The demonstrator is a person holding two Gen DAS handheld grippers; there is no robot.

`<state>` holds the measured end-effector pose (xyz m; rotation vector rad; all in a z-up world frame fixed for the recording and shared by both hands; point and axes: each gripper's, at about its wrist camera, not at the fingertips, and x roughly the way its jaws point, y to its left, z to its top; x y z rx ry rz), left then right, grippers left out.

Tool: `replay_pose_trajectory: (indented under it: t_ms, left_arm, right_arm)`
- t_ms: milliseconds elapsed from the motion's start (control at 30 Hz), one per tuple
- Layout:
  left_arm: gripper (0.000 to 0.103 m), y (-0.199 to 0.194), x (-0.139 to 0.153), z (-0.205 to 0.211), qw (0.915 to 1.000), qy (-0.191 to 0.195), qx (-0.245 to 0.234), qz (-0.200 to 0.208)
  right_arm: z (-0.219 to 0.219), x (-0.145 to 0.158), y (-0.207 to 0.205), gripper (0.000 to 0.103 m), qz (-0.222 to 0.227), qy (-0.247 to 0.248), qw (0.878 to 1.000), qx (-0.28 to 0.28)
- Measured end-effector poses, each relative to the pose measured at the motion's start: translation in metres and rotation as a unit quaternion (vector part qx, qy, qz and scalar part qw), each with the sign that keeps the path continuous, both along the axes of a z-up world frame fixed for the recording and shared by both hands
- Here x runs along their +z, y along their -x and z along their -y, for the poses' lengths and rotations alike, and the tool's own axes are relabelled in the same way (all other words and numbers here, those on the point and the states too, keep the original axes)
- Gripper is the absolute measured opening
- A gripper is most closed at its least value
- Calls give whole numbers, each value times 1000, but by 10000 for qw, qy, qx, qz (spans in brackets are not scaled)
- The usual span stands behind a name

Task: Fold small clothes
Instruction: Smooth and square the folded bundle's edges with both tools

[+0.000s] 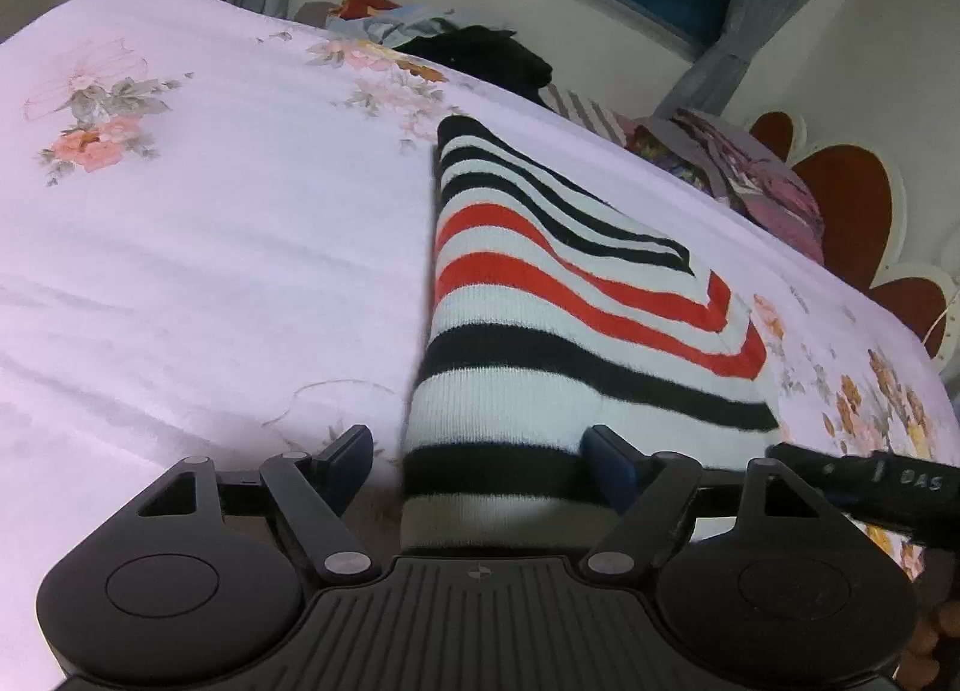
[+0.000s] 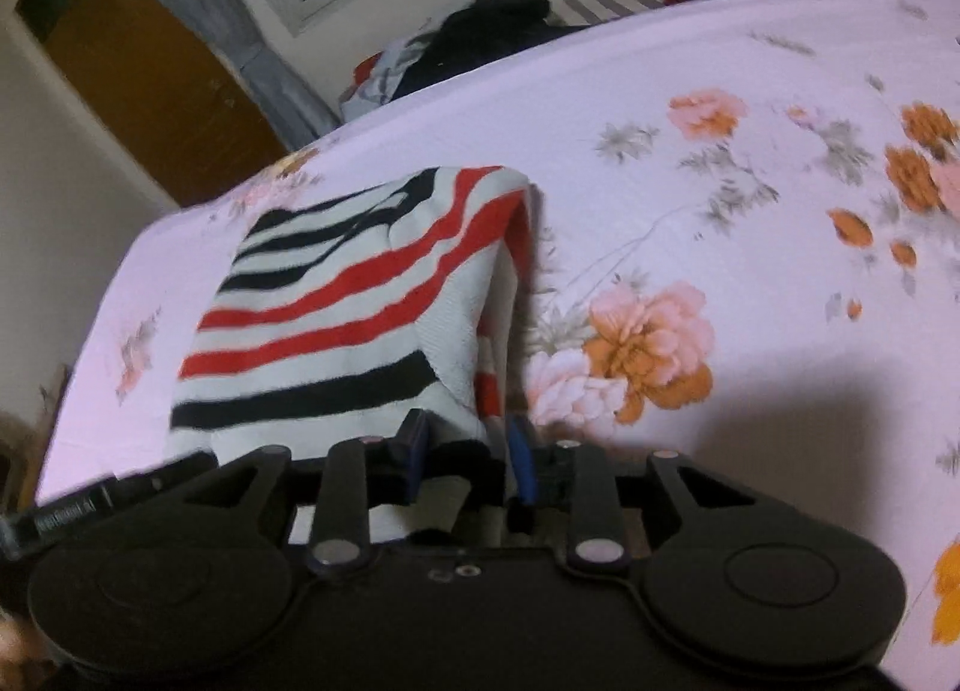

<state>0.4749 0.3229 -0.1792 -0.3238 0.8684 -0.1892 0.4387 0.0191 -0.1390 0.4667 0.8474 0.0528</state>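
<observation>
Bedsheet [image 1: 180, 271] w/ striped knit [image 1: 540, 301]: left tongs [image 1: 480, 451] wide, loose; right tongs [image 2: 465, 451] pinching it.

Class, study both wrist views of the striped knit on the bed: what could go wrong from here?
1. The left tongs stand wide around the black, red and white striped knit garment, not pinching it; that edge may drop.
2. Only the right tongs pinch fabric, so pulling could skew the fold across the floral pink bedsheet.

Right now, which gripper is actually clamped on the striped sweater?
The right gripper: its pads pinch a bunched edge of the striped sweater. The left gripper stands wide, sweater between its fingers but the left pad clear of it.
</observation>
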Motion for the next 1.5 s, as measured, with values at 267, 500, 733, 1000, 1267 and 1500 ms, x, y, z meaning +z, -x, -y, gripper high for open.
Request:
replay_pose_trajectory:
  t_ms: [267, 500, 733, 1000, 1267, 1500]
  left_arm:
    - [78, 20, 4, 2, 9996, -227, -173, 11]
    - [78, 20, 3, 5, 9992, -288, -264, -2]
    - [103, 20, 5, 9, 9988, -324, -356, -112]
    - [103, 17, 5, 20, 9939, -844, 96, -711]
    - [103, 27, 9, 33, 9894, -1345, 310, -455]
    - [103, 35, 18, 51, 9796, -1970, 363, -151]
  right_arm:
    - [-11, -3, 42, 30, -74, 240, 9996, -121]
    - [-22, -28, 40, 35, -321, 455, 9974, -456]
    - [-30, -28, 36, 36, -437, 651, 9953, -575]
    - [-34, -25, 31, 36, -584, 822, 9937, -492]
    - [-34, -24, 28, 40, -609, 943, 9932, -303]
    - [-35, -25, 30, 45, -497, 1072, 9928, -168]
